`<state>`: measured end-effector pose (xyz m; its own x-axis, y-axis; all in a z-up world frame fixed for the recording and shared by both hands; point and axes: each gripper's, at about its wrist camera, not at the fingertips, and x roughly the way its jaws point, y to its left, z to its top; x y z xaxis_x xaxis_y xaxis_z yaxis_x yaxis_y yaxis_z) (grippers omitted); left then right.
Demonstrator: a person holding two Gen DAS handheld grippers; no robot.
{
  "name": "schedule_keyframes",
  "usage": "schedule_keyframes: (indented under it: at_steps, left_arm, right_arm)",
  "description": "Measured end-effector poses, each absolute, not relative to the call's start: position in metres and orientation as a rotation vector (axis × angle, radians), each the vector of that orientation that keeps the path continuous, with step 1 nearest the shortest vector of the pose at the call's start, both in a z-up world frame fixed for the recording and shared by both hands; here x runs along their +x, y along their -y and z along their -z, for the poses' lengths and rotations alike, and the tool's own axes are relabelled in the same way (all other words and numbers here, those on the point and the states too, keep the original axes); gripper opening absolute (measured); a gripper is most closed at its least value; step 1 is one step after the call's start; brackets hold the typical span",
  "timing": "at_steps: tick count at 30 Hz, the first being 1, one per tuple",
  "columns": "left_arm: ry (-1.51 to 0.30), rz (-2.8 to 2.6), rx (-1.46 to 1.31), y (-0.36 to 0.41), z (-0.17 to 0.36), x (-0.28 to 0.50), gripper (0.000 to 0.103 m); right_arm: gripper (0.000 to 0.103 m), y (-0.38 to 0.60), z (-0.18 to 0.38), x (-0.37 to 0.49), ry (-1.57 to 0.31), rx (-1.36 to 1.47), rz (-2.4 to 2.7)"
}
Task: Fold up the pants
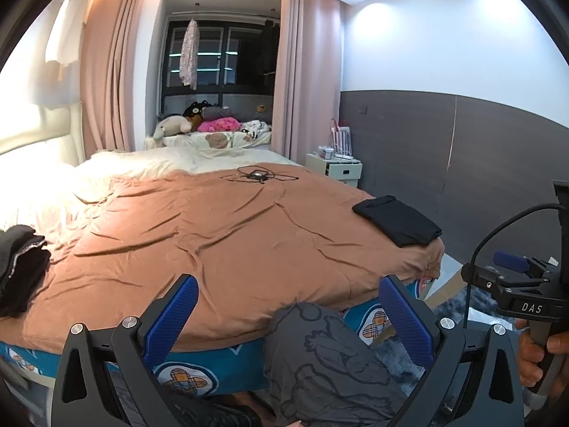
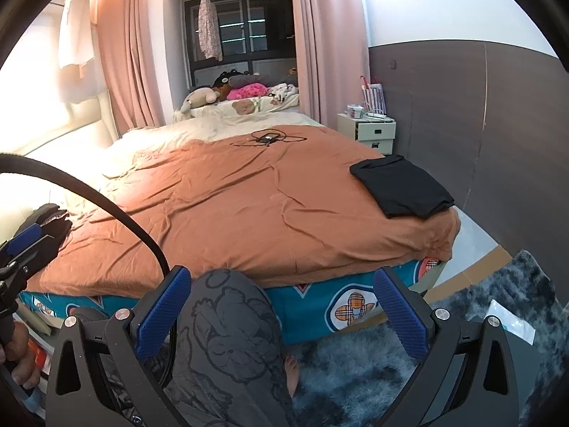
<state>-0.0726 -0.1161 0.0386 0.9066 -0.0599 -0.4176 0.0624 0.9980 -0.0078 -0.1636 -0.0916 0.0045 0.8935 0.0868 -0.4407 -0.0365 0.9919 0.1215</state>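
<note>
Black folded pants [image 1: 398,221] lie flat on the bed's right front corner; they also show in the right wrist view [image 2: 403,185]. A pile of dark clothes [image 1: 19,267] sits at the bed's left edge, also seen in the right wrist view [image 2: 48,224]. My left gripper [image 1: 288,316] is open and empty, held off the bed's near edge. My right gripper [image 2: 281,309] is open and empty too, below the bed edge. The right gripper shows from the side in the left wrist view [image 1: 522,281].
The bed has an orange-brown sheet [image 1: 213,235] with a small device and cables [image 1: 258,176] at its far middle. The person's grey printed trouser leg [image 2: 231,338] is between the fingers. A white nightstand [image 2: 375,133] stands at the right wall. A grey shaggy rug [image 2: 462,320] covers the floor.
</note>
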Motion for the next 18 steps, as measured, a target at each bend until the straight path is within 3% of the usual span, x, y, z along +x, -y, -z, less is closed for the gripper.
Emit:
schedule_keyframes:
  at_steps: [18]
  left_arm:
    - [-0.429,0.049,0.0,0.1123,-0.0407,-0.0739,0.103]
  right_arm:
    - [0.103,0.0939,-0.0051,-0.1637,-0.461,0.094,-0.029]
